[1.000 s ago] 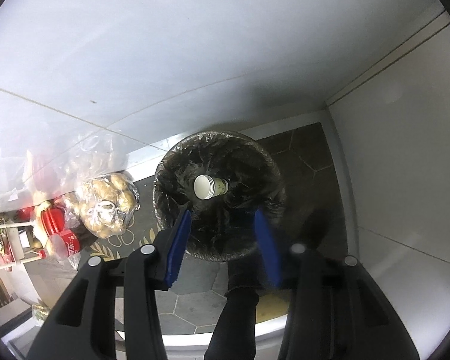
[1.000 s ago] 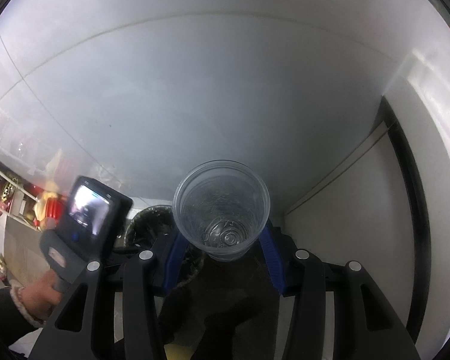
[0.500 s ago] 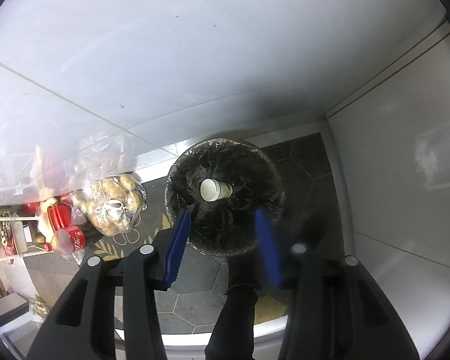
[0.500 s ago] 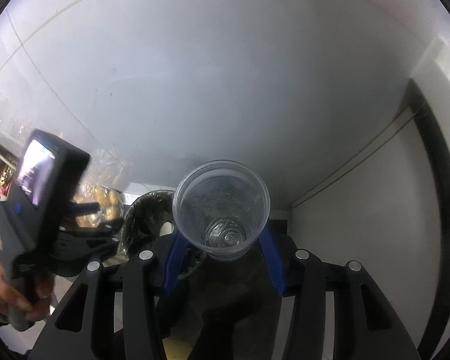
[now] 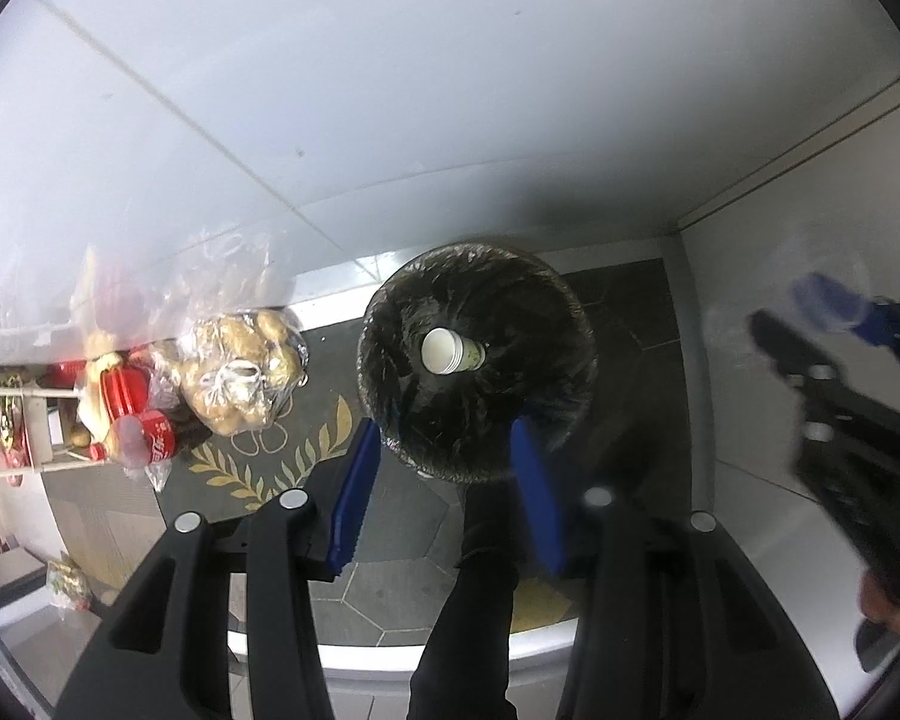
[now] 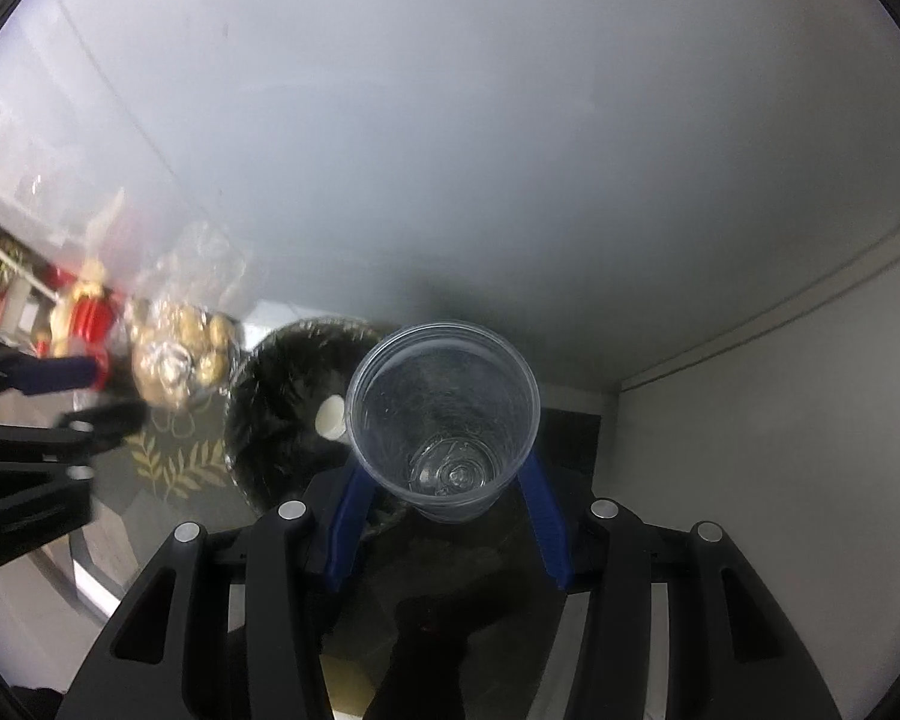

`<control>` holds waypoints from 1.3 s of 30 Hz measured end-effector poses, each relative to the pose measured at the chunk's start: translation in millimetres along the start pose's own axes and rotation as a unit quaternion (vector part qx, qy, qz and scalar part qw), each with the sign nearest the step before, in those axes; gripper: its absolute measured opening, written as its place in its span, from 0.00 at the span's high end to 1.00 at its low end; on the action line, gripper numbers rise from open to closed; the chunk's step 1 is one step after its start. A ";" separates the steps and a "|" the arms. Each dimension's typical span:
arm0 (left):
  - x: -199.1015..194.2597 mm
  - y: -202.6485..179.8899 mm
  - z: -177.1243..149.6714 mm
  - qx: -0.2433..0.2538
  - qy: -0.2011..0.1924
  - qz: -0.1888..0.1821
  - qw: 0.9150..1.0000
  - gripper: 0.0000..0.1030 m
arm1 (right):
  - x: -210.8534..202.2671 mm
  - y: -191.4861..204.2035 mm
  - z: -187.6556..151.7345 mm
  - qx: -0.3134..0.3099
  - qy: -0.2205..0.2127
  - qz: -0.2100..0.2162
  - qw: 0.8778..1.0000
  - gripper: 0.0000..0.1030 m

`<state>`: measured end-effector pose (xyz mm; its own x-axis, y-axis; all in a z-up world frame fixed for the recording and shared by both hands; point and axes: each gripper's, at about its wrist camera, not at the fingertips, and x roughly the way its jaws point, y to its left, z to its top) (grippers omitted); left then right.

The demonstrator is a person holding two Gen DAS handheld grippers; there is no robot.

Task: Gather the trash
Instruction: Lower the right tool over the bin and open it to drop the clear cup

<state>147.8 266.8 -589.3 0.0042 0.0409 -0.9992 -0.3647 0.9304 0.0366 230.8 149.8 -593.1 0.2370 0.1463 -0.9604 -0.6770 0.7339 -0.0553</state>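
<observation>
While one paper cup (image 5: 450,350) lies in the bin (image 5: 477,360) at mid-frame, my right gripper (image 6: 444,480) grasps a clear cup (image 6: 444,414); my left gripper (image 5: 444,492) hangs empty.

Dark hexagon-tiled floor (image 5: 390,594) carries a black-lined bin (image 5: 480,360), a bagged potato sack (image 5: 240,378) and cola bottles (image 5: 144,435)

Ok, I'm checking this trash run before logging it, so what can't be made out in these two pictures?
- Bin bottom, left wrist view: dark liner hides anything beyond the paper cup.
- Right gripper, left wrist view: motion-blurred, so its clear cup can't be made out.
- Paper cup, right wrist view: mostly hidden behind the clear cup.
- Bagged food, both views: contents unclear through plastic.
</observation>
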 end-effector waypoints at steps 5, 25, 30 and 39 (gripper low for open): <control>6.2 10.9 -3.7 -0.010 0.004 0.005 1.000 0.55 | 54.1 25.5 -6.3 -0.026 0.027 -0.002 0.999 0.55; 27.9 30.0 -17.0 -0.034 0.019 0.003 0.999 0.55 | 224.1 99.1 -8.7 -0.061 0.175 -0.002 0.983 0.55; 31.9 32.0 -17.3 -0.033 0.023 0.004 0.999 0.55 | 234.8 108.9 -8.1 -0.077 0.187 -0.005 0.979 0.55; 34.4 30.4 -16.0 -0.031 0.025 0.005 0.999 0.55 | 244.0 112.6 -10.9 -0.084 0.209 -0.004 0.974 0.36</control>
<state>121.9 290.7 -622.9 -0.0456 0.0294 -0.9985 -0.4222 0.9053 0.0459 204.8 260.8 -836.7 -0.0384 -0.1669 -0.9852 -0.7889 0.6103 -0.0726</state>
